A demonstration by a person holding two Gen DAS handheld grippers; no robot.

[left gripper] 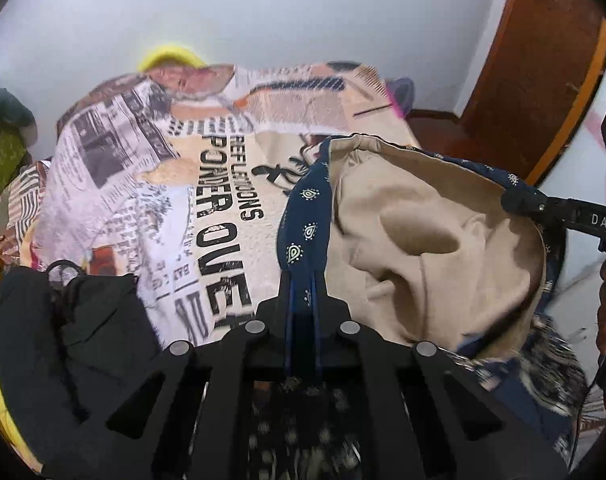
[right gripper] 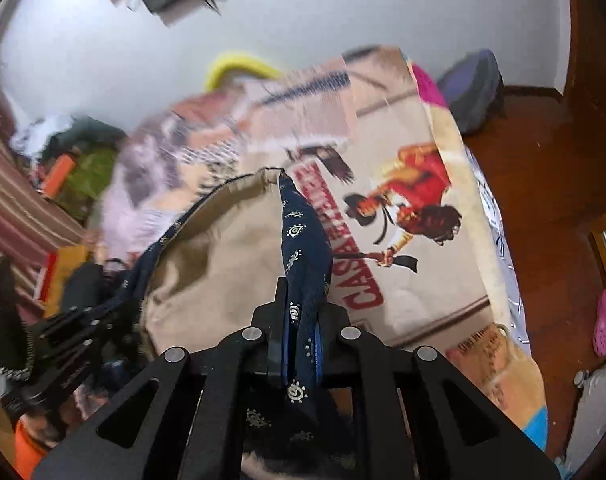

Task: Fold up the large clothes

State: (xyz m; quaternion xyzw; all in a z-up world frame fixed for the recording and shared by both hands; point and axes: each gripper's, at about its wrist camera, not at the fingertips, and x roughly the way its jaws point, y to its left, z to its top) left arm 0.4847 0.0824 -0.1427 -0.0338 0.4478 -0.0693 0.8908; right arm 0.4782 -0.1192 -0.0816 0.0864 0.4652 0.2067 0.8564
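Note:
A navy garment with small paisley prints and a beige lining (left gripper: 431, 240) hangs stretched between my two grippers above a bed. My left gripper (left gripper: 303, 280) is shut on one navy edge of the garment. My right gripper (right gripper: 301, 296) is shut on the other navy edge (right gripper: 303, 232). In the left wrist view the right gripper (left gripper: 519, 200) shows at the right, clamped on the hem. In the right wrist view the left gripper (right gripper: 75, 328) shows at the lower left, holding the hem. The beige lining (right gripper: 223, 256) bulges open between them.
The bed is covered by a printed sheet with newspaper and poster motifs (left gripper: 207, 184). A black garment or bag (left gripper: 63, 320) lies at its near left. A yellow object (left gripper: 167, 56) sits by the white wall. Wooden floor (right gripper: 543, 184), a pink shoe (right gripper: 605, 320).

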